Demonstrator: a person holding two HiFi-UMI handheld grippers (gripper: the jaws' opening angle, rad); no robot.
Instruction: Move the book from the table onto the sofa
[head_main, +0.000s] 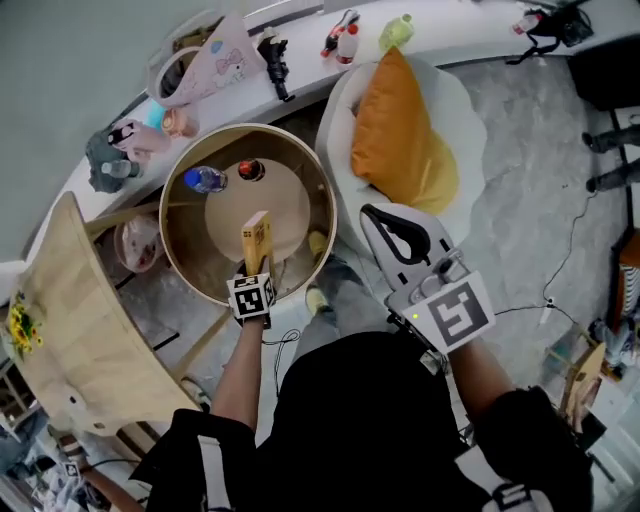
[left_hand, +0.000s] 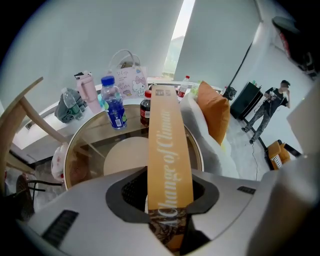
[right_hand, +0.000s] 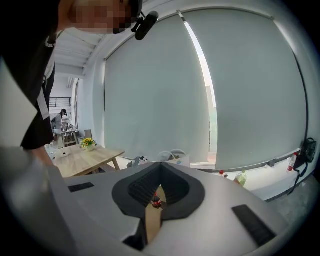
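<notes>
The book (head_main: 256, 240) is tall and thin with an orange spine, and it stands upright over the near side of the round glass table (head_main: 322, 185). My left gripper (head_main: 256, 270) is shut on its lower end. In the left gripper view the book's spine (left_hand: 168, 150) runs straight up from between the pads of that left gripper (left_hand: 168, 202). The sofa (head_main: 458, 115) is a white round seat with an orange cushion (head_main: 400, 130), to the right of the table. My right gripper (head_main: 374, 214) hangs above the sofa's near edge, fingertips together and holding nothing.
A blue water bottle (head_main: 205, 179) and a cola bottle (head_main: 250, 169) stand on the table's far side. A wooden chair (head_main: 80, 320) is at the left. A curved ledge (head_main: 300, 60) behind holds a printed bag, bottles and small items. A person (left_hand: 272, 107) stands far off.
</notes>
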